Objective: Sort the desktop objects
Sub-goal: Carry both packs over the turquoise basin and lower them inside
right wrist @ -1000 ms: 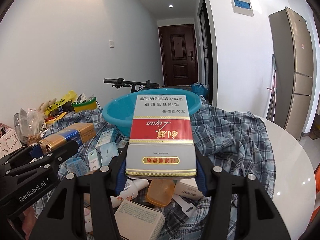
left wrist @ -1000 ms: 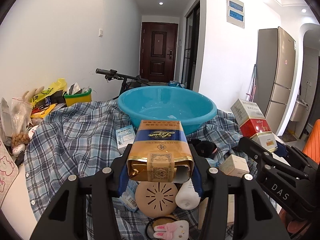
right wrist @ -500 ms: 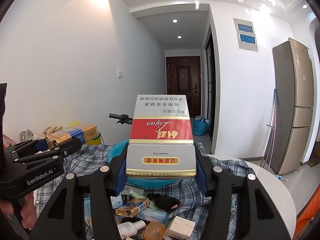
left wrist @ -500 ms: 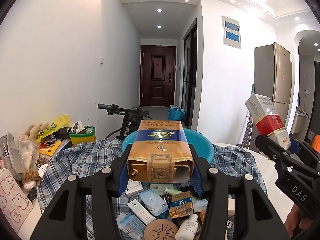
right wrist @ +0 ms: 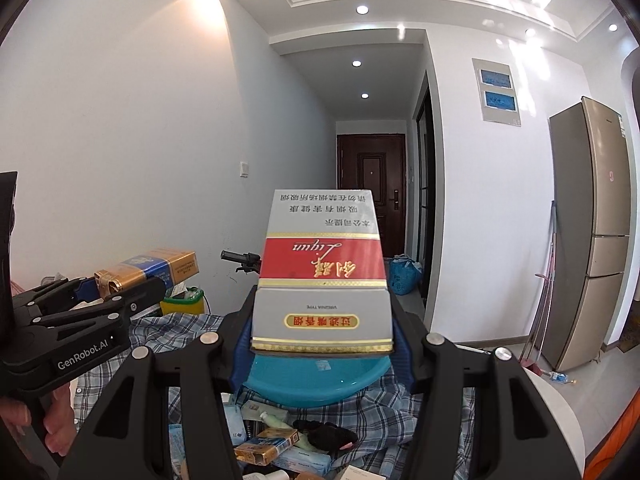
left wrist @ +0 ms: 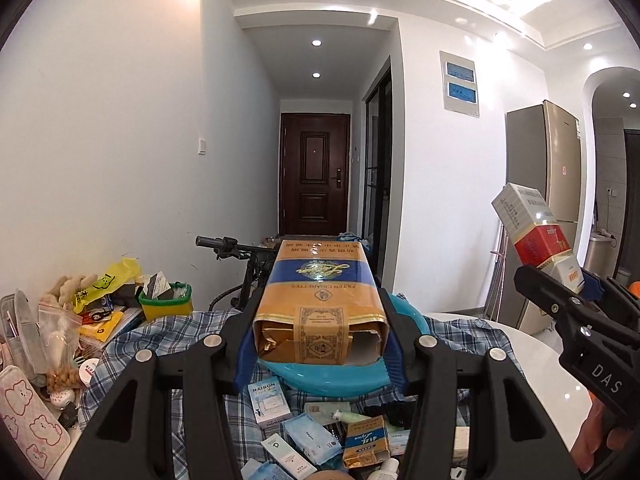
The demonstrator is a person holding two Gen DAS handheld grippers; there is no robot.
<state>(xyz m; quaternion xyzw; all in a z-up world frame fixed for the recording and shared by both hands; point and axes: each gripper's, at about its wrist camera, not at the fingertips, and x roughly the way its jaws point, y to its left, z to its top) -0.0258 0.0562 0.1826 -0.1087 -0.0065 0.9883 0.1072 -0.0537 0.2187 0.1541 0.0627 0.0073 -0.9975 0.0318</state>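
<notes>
Fingers of the left gripper [left wrist: 320, 344] are clamped on a gold-and-blue cigarette carton [left wrist: 320, 300], its torn end facing the camera, and the right gripper [right wrist: 322, 336] has its fingers pressed on a white-and-red cigarette carton [right wrist: 322, 276]. Two cartons, one in each gripper, both held up in the air above the desk! Below them sits one blue basin [left wrist: 320, 378] on a checked cloth [left wrist: 168, 332] spread over the white round desk [left wrist: 532, 364]. Small boxes, packets and a couple of little bottles lie heaped on the cloth at the near edge; too many overlap to count. Along the left edge: one green-rimmed yellow tub [left wrist: 166, 306], a yellow bag [left wrist: 106, 284], a bear-print pouch [left wrist: 28, 412]. Beyond the desk, a bicycle handlebar [left wrist: 218, 244], white walls, a hallway ending in one dark door [left wrist: 314, 180], and a gold fridge [left wrist: 540, 184] on the right.
</notes>
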